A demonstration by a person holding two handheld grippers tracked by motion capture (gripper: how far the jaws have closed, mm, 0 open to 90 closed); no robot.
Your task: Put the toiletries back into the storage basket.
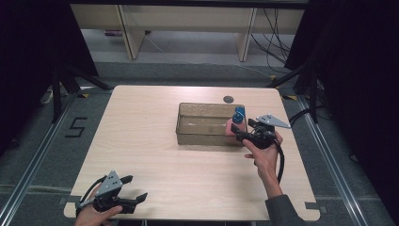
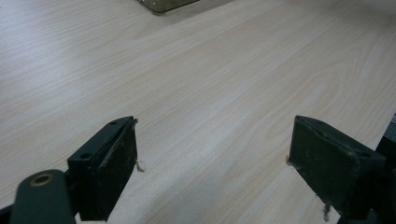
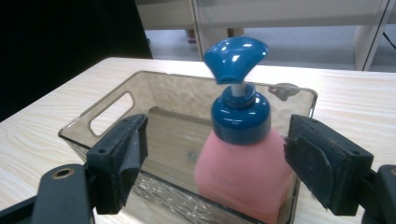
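Pink plastic pump bottle with a glossy blue dispenser cap (image 3: pixel 243 158) stands upright at the near-right end of the smoky translucent plastic bin with cut-out handles (image 3: pixel 112 100), probably just set there or about to be lifted; right gripper (image 3: pixel 215 163) brackets it with jaws wide, left pad clearly off, right pad close beside the bottle, contact unclear. Left gripper (image 1: pixel 120 197) sits parked wide apart over the pale wood-grain table (image 1: pixel 150 141), likely keeping out of the way; no readable label on the bottle; a black "5" (image 1: pixel 75 127) marks the grey floor.

Even overhead light, dark surround; glare on pump head (image 3: pixel 235 58); slight softness.
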